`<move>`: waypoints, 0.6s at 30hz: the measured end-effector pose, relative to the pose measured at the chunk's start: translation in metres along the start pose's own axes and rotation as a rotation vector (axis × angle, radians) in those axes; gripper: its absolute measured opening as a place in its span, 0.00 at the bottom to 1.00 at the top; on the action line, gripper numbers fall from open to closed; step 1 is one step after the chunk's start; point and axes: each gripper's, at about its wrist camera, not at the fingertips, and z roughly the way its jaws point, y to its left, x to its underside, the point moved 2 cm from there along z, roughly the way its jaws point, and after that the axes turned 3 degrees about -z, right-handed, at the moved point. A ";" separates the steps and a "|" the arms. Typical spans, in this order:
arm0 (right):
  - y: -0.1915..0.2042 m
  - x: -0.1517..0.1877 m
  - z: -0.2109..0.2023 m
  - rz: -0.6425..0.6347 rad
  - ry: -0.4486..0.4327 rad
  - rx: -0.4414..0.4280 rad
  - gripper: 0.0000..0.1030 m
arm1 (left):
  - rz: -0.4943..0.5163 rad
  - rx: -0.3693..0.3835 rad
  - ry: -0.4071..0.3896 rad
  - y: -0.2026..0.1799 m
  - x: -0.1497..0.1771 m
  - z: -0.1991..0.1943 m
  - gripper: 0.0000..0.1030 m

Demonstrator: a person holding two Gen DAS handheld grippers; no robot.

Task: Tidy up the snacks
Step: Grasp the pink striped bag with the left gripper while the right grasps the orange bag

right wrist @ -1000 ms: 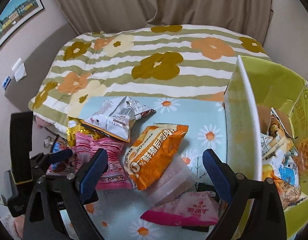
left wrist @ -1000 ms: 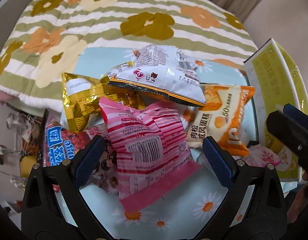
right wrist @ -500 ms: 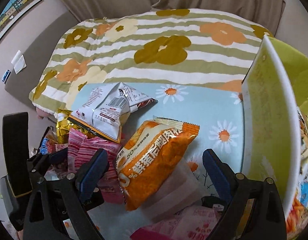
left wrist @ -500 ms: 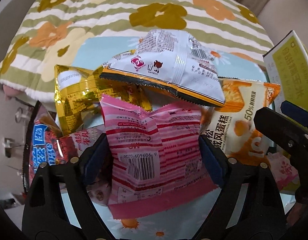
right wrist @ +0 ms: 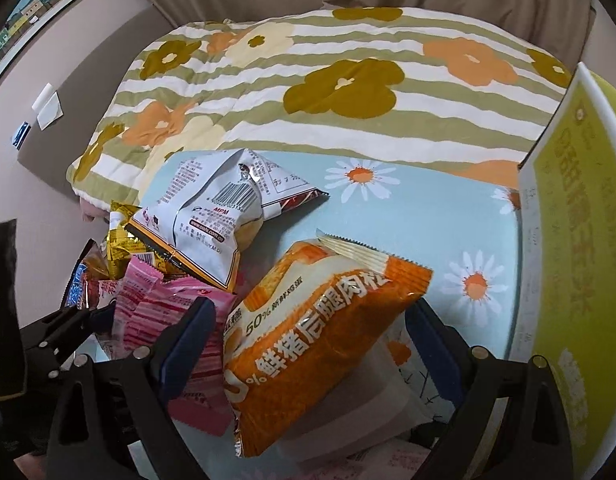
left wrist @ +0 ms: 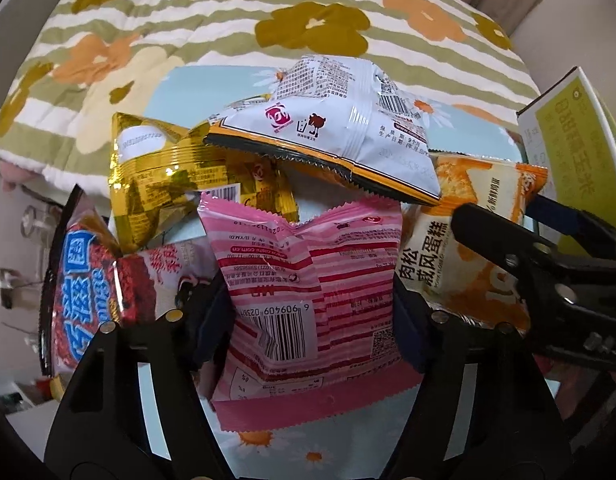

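A striped, flower-print bedspread [right wrist: 308,92] fills the far half of both views, and on the daisy-print cloth [right wrist: 448,208] at its near edge my snack heap waits to be sorted. The yellow-green box [right wrist: 564,248], where I judge the packets belong, stands at three o'clock in the right wrist view. Next in size, the orange pork-floss cake packet [right wrist: 320,332] lies between the pads of my right gripper [right wrist: 308,344], whose jaws stand wide and do not press it. A white packet [left wrist: 332,128] with an orange-and-black edge rests at twelve o'clock, overlapping the top of the pink striped packet [left wrist: 312,300]. A red-and-blue packet [left wrist: 92,292] sits at nine o'clock and a crumpled gold packet [left wrist: 168,180] at eleven.

My left gripper [left wrist: 312,316] is closing on the pink striped packet; the blue pads are tight against both side edges and the film is already buckling, so I read it as gripped across its middle. To do this well, I should squeeze only until the film stops slipping, since the contents may crush, then lift straight up so the white packet slides off the top rather than riding along. I would keep my right gripper clear of the left as they pass; the two sit just beside each other at three o'clock in the left view.
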 end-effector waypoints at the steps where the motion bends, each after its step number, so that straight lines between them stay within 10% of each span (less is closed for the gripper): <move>1: 0.000 0.000 0.001 -0.002 0.000 -0.005 0.92 | 0.000 0.002 0.002 0.000 0.001 -0.002 0.65; 10: 0.005 0.002 0.014 -0.043 0.019 -0.001 0.90 | -0.001 0.013 -0.006 0.004 0.012 -0.019 0.65; 18: 0.010 0.008 0.010 -0.073 0.011 0.027 0.68 | 0.001 0.020 -0.013 0.010 0.019 -0.028 0.65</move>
